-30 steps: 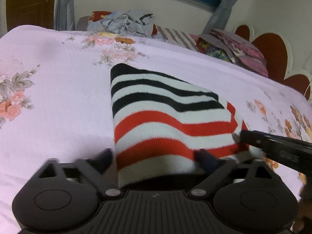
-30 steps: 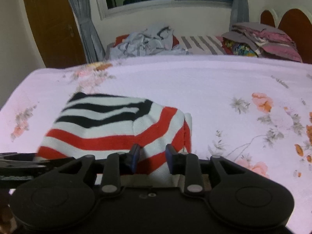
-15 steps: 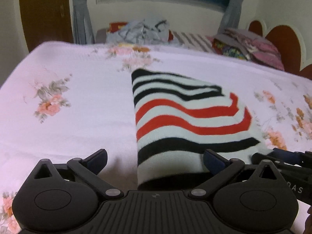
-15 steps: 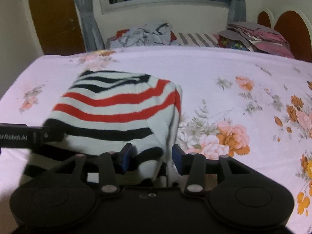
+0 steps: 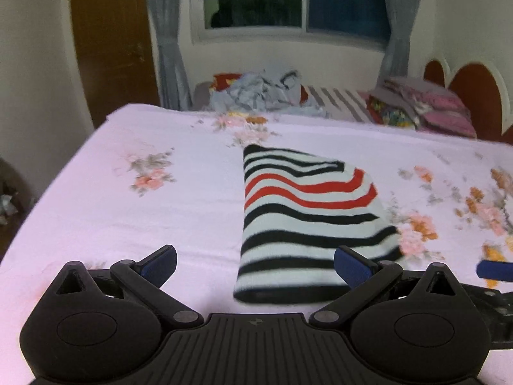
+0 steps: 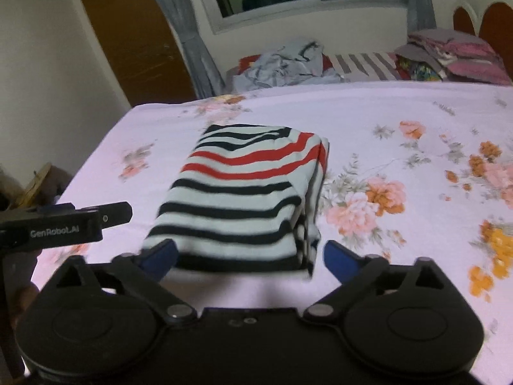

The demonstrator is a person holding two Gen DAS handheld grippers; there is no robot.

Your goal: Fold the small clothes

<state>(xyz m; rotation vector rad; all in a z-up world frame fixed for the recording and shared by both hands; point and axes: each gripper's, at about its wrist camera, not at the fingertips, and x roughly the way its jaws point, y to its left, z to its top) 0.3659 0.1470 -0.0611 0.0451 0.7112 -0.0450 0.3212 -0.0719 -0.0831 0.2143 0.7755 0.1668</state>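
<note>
Where the left wrist view begins, the left gripper (image 5: 255,264) is spread wide and empty; its right finger hides a near corner of the folded black, white and red striped knit garment (image 5: 301,215) on the pink floral bedsheet (image 5: 128,211). From the right wrist, the right gripper (image 6: 250,256) is opening, pads clear of the blurred garment (image 6: 243,199).

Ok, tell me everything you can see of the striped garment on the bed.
The striped garment is a soft knit in white with black bands and two red bands nearer its far end. It lies folded into a compact, thick, roughly rectangular bundle, flat on the pink floral bedsheet. Stacked layer edges show along its right side in the right wrist view; the left side is a smooth fold. Nothing grips it: the right gripper, jaws opening, and the left gripper, jaws wide, both stand at its near end without pressing it.
</note>
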